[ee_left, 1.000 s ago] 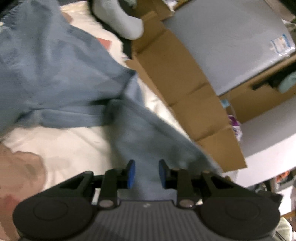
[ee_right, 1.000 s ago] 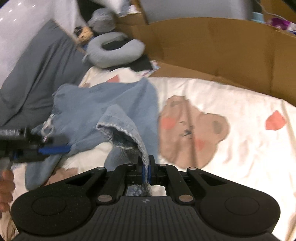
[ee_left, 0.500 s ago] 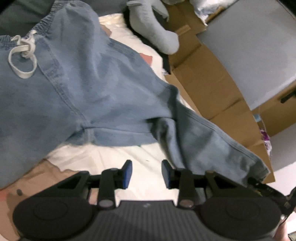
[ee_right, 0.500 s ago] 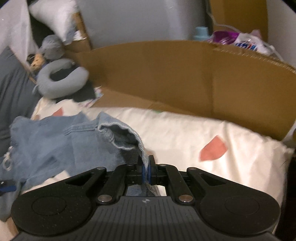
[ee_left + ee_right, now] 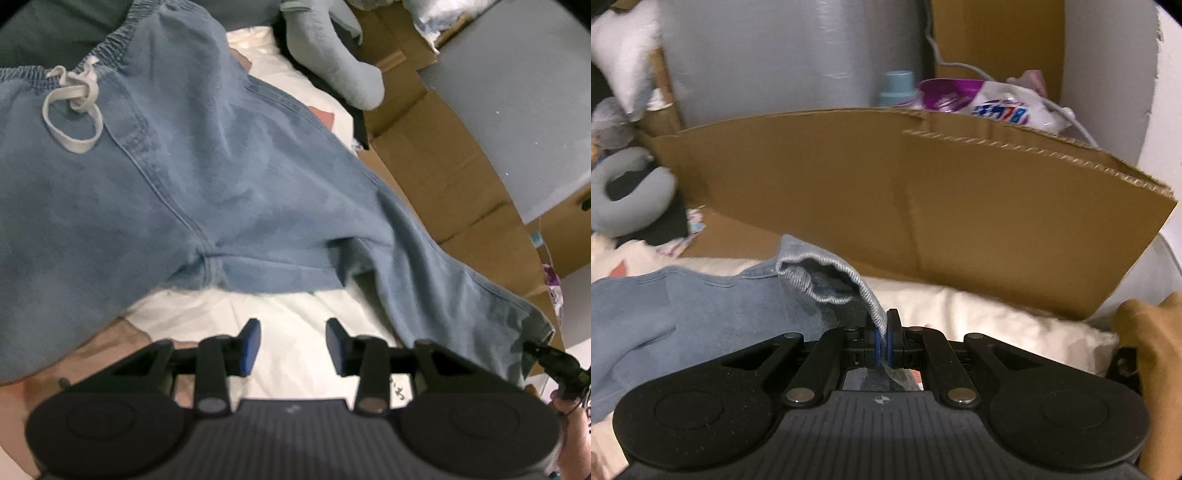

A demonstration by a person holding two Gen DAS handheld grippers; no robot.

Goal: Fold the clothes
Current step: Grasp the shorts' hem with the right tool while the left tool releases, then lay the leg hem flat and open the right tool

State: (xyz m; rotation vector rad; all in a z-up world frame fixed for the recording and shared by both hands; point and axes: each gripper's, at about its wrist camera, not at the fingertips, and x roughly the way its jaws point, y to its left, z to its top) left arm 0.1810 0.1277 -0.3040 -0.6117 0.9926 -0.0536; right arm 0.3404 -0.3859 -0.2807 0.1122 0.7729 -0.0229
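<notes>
Soft, limp denim shorts [image 5: 229,177] spread on bed [image 5: 295,317]; right gripper [image 5: 882,341] fingers pinched on leg hem, left gripper [image 5: 291,343] fingers opening, empty; grip at hems or waistband, expect sag.

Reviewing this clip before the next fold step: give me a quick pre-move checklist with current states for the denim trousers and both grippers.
1. Right gripper clamped on the trouser leg hem: ok.
2. Left gripper free of cloth, jaws opening: ok.
3. Denim trousers spread flat on the bedsheet: not ok, a crease at the crotch.
4. Drawstring clear of both grippers: ok.
5. Other leg laid out: cannot tell.
</notes>
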